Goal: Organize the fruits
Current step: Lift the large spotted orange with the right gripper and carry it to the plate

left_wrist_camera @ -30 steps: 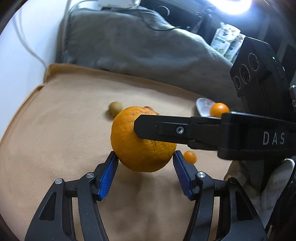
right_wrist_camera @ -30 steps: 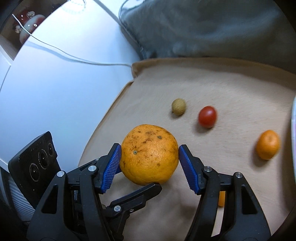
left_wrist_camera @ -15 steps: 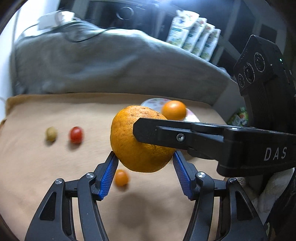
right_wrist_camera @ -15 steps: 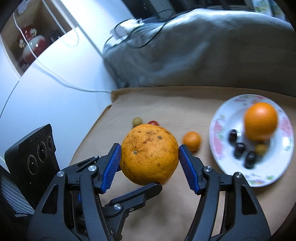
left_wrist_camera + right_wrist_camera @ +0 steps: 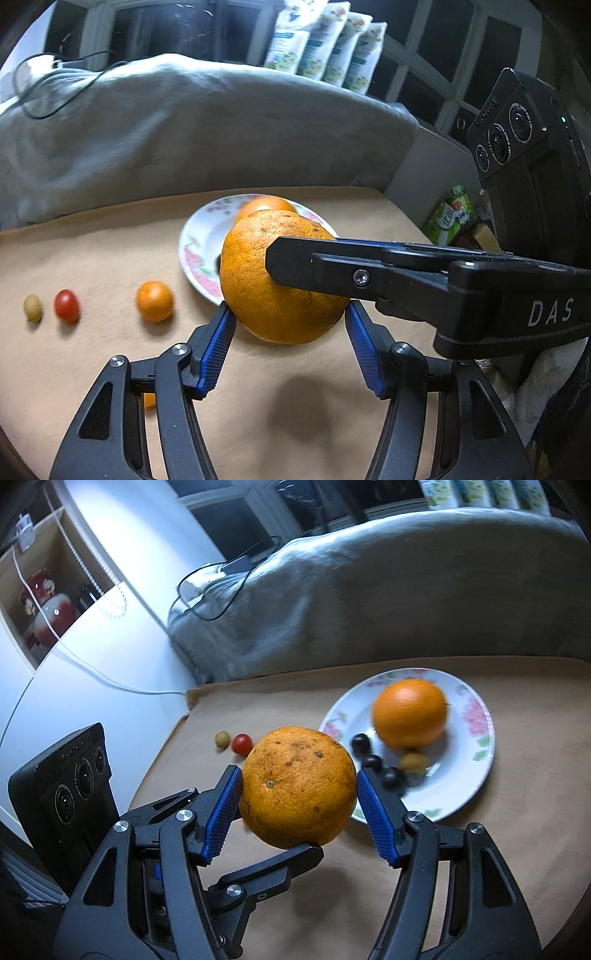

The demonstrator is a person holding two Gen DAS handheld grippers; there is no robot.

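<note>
Both grippers swing the big orange (image 5: pixel 298 787) across the tan cloth: the plate (image 5: pixel 476 768), out at the edge a second ago, now sits at two o'clock. Left gripper (image 5: pixel 286 347) and right gripper (image 5: pixel 299 805) each pinch it, half spread. Drop-off looks close.

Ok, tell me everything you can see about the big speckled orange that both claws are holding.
The big round orange with brown-speckled, dimpled peel hangs in the air above the tan cloth, just short of the white flowered plate. It looks whole and firm, with a small dark navel spot facing the right camera. The right claw and the left claw both clamp it between ribbed blue pads, crosswise to each other. Nothing else touches it.
</note>
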